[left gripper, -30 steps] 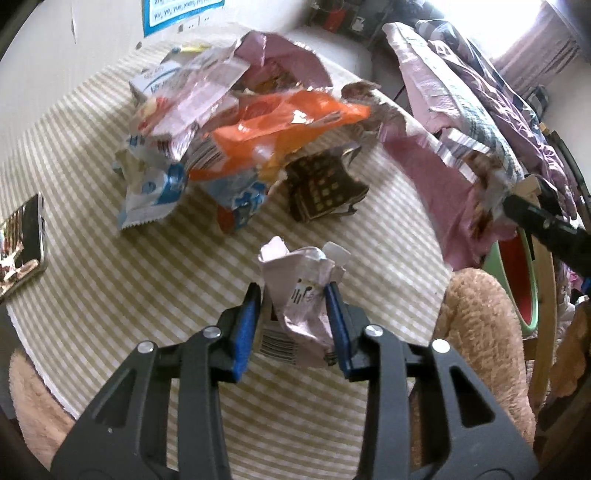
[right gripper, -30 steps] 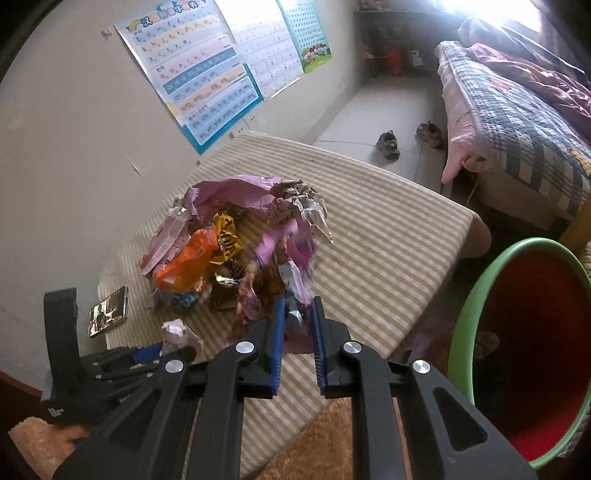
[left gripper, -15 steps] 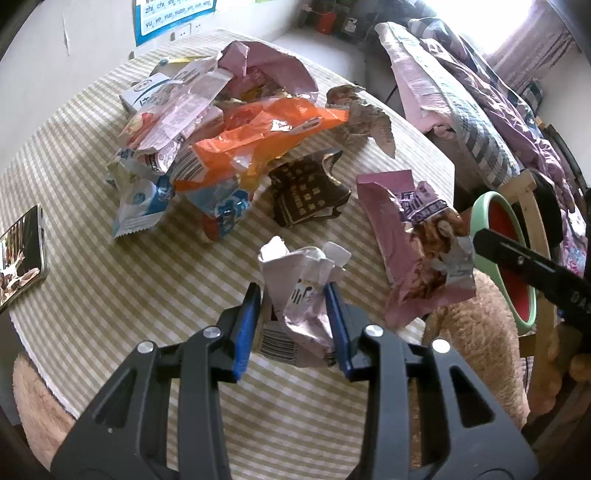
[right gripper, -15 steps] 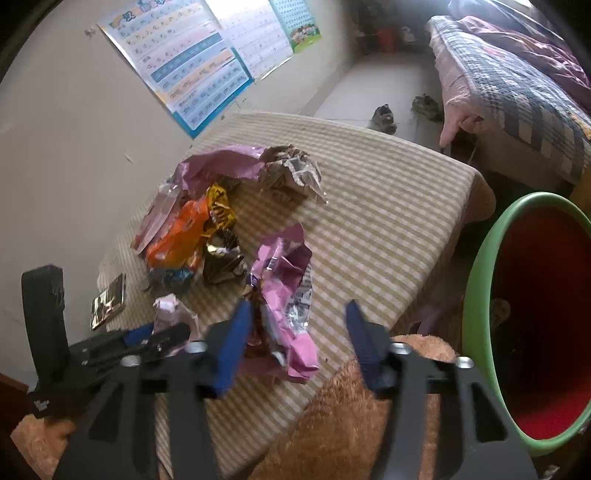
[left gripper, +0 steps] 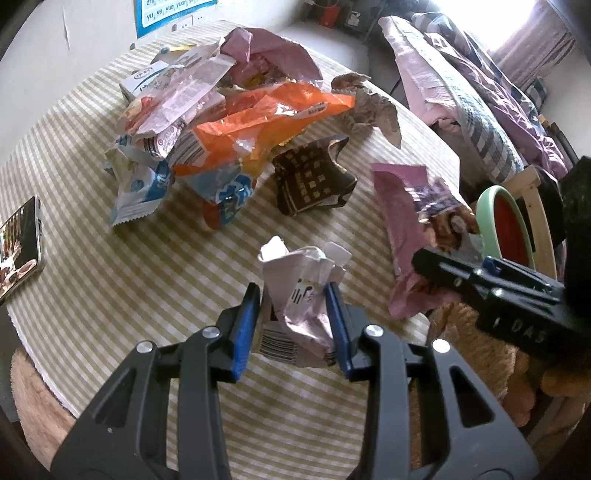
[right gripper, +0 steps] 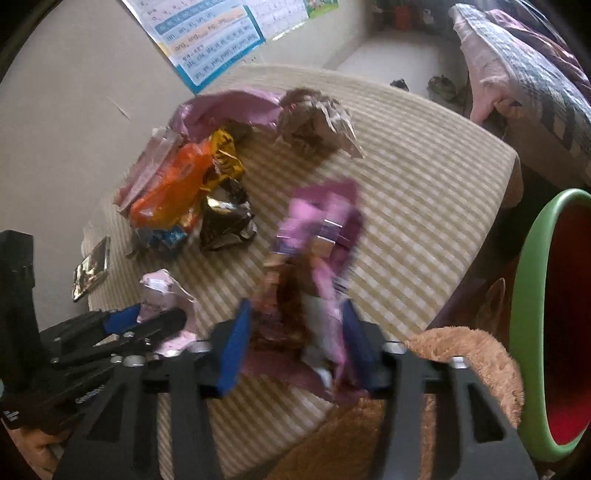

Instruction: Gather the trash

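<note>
Both tongs (left gripper: pixel 291 325) (right gripper: pixel 291 341) steeply downward-tilted.

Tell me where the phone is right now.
The phone lies at the far left edge of the striped table in the left wrist view, left of the wrapper pile and apart from it.

We read "yu, ye, yue, yuan, yin, yun" on wall poster (left gripper: pixel 173 13); "ong, eng, ing" row on it too. Right gripper (left gripper: pixel 491 291) body shows "DAS". Wrapper print illegible.
</note>
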`<action>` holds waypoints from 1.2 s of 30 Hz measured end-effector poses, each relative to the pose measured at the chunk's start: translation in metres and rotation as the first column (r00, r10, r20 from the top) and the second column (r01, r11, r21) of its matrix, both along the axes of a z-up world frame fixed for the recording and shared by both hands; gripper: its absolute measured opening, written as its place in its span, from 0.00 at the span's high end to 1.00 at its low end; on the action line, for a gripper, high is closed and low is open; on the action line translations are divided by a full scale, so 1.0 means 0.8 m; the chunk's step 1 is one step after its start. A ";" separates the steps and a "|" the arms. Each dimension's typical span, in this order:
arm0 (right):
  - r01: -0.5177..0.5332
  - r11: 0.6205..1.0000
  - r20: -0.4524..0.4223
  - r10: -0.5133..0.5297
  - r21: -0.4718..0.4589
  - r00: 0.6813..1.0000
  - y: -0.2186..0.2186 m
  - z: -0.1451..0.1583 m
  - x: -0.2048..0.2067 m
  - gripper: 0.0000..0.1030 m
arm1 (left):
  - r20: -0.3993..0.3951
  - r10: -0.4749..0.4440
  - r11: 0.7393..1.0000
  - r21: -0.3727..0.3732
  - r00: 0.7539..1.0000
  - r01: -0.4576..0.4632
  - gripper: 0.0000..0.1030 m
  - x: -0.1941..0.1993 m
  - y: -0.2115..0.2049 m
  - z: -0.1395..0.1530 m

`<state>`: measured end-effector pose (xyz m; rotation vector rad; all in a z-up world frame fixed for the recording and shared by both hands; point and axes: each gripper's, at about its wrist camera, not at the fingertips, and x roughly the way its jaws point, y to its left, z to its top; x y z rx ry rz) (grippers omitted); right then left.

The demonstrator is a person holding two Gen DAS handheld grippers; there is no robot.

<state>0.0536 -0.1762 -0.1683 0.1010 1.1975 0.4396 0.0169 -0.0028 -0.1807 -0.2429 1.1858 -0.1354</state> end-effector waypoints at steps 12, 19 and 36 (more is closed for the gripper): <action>0.090 0.996 0.102 -0.092 0.029 0.991 -0.031 0.037 -0.020 0.63 | 0.059 -0.001 1.000 -0.007 0.998 0.001 0.66 -0.002 -0.002 0.027; 0.134 0.988 0.114 -0.141 0.071 0.983 -0.050 0.051 -0.025 0.63 | 0.081 -0.022 1.000 -0.007 0.996 0.023 0.66 -0.003 -0.013 0.040; 0.232 0.966 0.122 -0.246 0.117 0.962 -0.101 0.055 -0.035 0.63 | 0.060 -0.088 0.996 0.018 0.994 0.087 0.65 0.000 -0.052 0.043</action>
